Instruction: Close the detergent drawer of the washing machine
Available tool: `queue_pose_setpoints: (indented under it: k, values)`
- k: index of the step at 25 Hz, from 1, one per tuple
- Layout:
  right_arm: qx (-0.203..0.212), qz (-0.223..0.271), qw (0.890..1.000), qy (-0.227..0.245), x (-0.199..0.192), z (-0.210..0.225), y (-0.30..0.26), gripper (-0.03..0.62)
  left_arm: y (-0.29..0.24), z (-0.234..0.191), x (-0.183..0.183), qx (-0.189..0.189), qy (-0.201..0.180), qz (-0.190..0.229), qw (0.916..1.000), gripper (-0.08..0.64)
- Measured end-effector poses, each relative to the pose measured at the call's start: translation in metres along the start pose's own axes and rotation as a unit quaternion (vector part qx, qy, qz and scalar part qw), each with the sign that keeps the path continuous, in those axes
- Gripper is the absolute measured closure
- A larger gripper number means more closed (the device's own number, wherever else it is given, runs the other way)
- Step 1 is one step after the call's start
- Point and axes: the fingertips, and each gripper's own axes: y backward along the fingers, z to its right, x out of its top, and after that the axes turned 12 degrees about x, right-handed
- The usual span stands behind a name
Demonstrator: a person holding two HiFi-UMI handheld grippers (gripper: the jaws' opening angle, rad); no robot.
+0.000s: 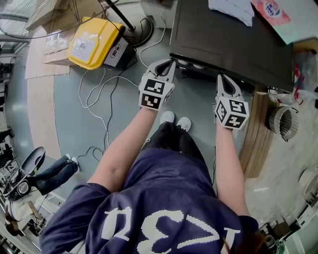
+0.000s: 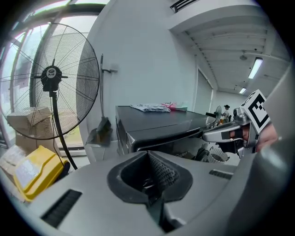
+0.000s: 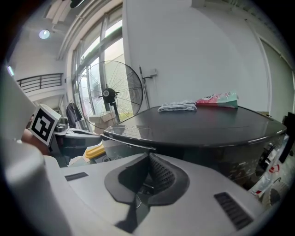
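Navy shirt, person standing, both forearms stretched forward and a bit down toward the washing machine [image 1: 233, 47]. Arms roughly parallel, elbows near straight, marker cubes on top of each gripper facing up.

Left gripper [image 1: 170, 64] tips sit at the machine's left front corner. Jaws pressed together, ribbed pads meeting, nothing between them in the left gripper view [image 2: 148, 157]. Right gripper [image 1: 222, 78] tips are at the front edge further right. Its jaws are also together and empty in the right gripper view [image 3: 148, 159]. Both grippers tilt nose-down, pointing at the machine front. Contact with the machine: cannot tell from any view.

Detergent drawer [image 1: 195, 66] is at the top left of the machine front, just under the dark lid edge, between the two gripper tips. It shows as a dark ledge with pale patches sticking out toward the person. Its front runs along the machine's front edge, and its slide axis points from the machine toward the person's feet. How far out it is: hard to tell, mostly shadowed.

On the lid are a white cloth [image 1: 233, 10] and a pink packet [image 1: 271, 11], far side. Yellow box [image 1: 94, 42] is on the floor left of the machine, with white cables [image 1: 99, 99] looping nearby. Standing fan [image 2: 50, 78] is left of the machine.
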Motion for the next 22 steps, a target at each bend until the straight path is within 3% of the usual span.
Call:
queue_pose_setpoints:
  k: [14, 22]
  values:
    - [-0.018, 0.008, 1.000, -0.006, 0.005, 0.009, -0.013, 0.575, -0.015, -0.006, 0.006, 0.019, 0.022, -0.002, 0.9996, 0.541]
    - [-0.013, 0.019, 1.000, 0.007, 0.010, 0.006, 0.003, 0.575, 0.000, -0.001, 0.014, 0.028, -0.013, 0.014, 0.9994, 0.541]
